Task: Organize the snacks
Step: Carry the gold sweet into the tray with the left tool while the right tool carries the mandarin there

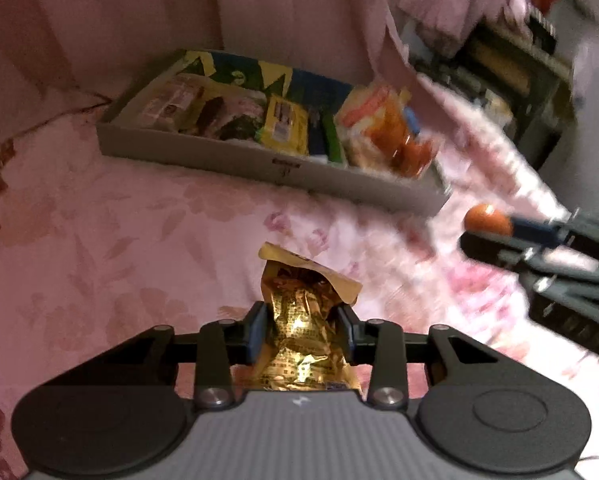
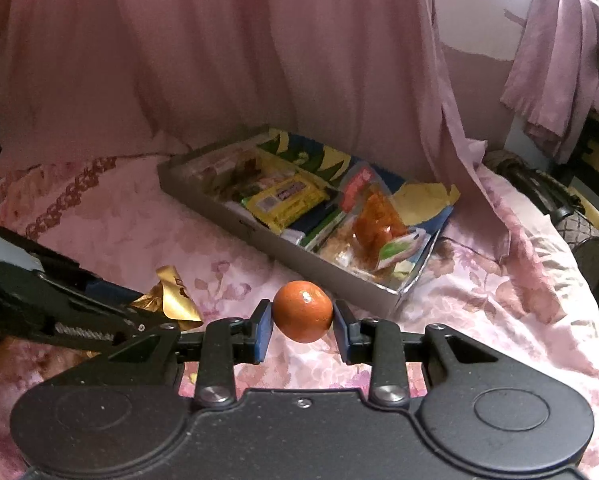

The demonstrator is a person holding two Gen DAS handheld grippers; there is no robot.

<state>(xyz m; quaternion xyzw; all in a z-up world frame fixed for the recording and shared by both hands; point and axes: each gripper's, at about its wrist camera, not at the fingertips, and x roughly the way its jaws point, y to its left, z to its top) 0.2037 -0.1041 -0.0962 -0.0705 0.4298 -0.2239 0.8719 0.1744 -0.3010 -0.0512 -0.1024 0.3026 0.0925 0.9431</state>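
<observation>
My left gripper (image 1: 303,326) is shut on a crinkled gold foil snack packet (image 1: 299,320), which sticks up between its blue pads above the pink floral bedspread. My right gripper (image 2: 302,326) is shut on a small orange (image 2: 302,310). In the left wrist view the orange (image 1: 487,218) and the right gripper's fingers (image 1: 535,232) come in from the right edge. In the right wrist view the gold packet (image 2: 175,296) shows at the tip of the left gripper, low on the left. A shallow grey cardboard box (image 1: 227,160) holding several snack packs lies farther back on the bed.
The box (image 2: 283,252) holds a yellow pack (image 2: 287,200) and an orange-filled clear bag (image 2: 375,220) among others. Pink curtains (image 2: 219,60) hang behind it. A dark shelf with clutter (image 1: 511,68) stands past the bed's right side. Bare bedspread (image 1: 119,240) lies before the box.
</observation>
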